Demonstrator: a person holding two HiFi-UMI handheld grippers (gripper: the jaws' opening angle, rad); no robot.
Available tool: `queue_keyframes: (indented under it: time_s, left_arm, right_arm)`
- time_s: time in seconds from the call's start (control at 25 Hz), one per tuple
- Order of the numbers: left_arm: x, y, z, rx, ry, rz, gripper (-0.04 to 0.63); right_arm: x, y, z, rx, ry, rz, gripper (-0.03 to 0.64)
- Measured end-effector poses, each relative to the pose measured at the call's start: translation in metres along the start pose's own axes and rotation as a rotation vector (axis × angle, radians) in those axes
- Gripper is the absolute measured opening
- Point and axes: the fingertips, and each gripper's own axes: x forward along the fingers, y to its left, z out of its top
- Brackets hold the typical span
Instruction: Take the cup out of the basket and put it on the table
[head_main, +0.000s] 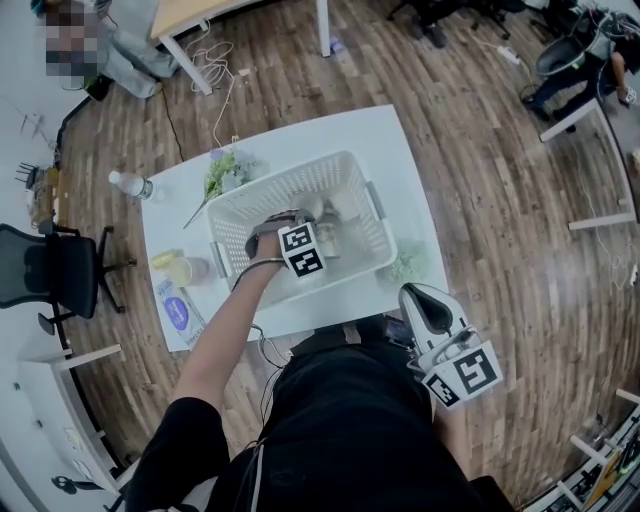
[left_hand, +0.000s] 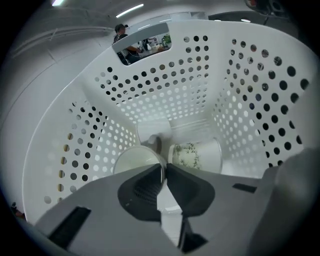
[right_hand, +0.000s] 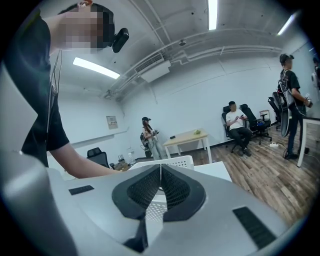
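Wood floor surrounds a white table (head_main: 400, 140), and on it stands a white holed basket (left_hand: 165, 95).

The left gripper (left_hand: 164, 167) reaches steeply down into the basket. Its jaws are pinched on the near-right edge of a plain white cup (left_hand: 135, 162), with only the thin wall at the rim between the pads. The cup lies low in the basket with its mouth turned up toward the gripper. A printed cup (left_hand: 197, 155) lies on its side just right of it, and a third cup (left_hand: 152, 134) sits just beyond.

The right gripper (right_hand: 160, 170) is off the table's near right edge, with its jaws together on nothing.

The hold is the weak point. A pinch on one side of the rim leaves the cup free to swing, so it may twist out of the jaws on the lift, or the wall may buckle if it is soft. A swinging cup could also knock the printed cup or catch on the basket's wall. Nothing steadies the basket, so a snag would likely drag or tip it.
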Motion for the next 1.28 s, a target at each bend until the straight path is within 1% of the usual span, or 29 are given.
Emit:
queue_keyframes:
  time_s: [0.16,0.24,0.36,0.48,0.56,0.68,0.88,1.04,1.12,1.28]
  left_arm:
    - [-0.002,-0.004,-0.001,0.041,0.015,-0.002,0.040]
    - [-0.005,-0.005,-0.001,0.047,0.021,0.006,0.040]
    - [-0.014,-0.005,0.000,0.033,0.017,0.031,0.040]
    - [-0.030,-0.003,0.004,0.000,-0.006,0.074,0.040]
    - [-0.046,0.001,0.010,-0.025,-0.028,0.116,0.040]
    - [-0.074,0.010,0.018,-0.057,-0.052,0.205,0.041]
    - [-0.143,0.020,0.031,-0.097,-0.073,0.356,0.041]
    - [-0.200,0.016,0.024,-0.174,-0.077,0.458,0.041]
    - [-0.228,0.013,0.015,-0.212,-0.064,0.496,0.043]
    - [-0.266,0.003,-0.016,-0.263,0.010,0.547,0.044]
  right_arm:
    - [-0.001,0.000,0.002,-0.002,-0.002,-0.001,0.025]
    - [-0.002,-0.001,0.003,-0.003,-0.006,-0.001,0.026]
    - [-0.003,-0.002,0.003,-0.005,-0.009,0.003,0.026]
    - [-0.002,0.000,0.003,-0.010,-0.010,0.017,0.026]
    - [0.000,0.001,0.005,-0.015,-0.012,0.033,0.026]
    - [0.004,0.002,0.006,-0.020,-0.015,0.063,0.026]
    - [0.014,0.009,0.008,-0.023,-0.007,0.132,0.026]
    - [0.025,0.018,0.012,-0.028,-0.005,0.201,0.026]
    - [0.030,0.023,0.015,-0.033,0.004,0.237,0.026]
    - [0.042,0.031,0.014,-0.036,0.029,0.301,0.026]
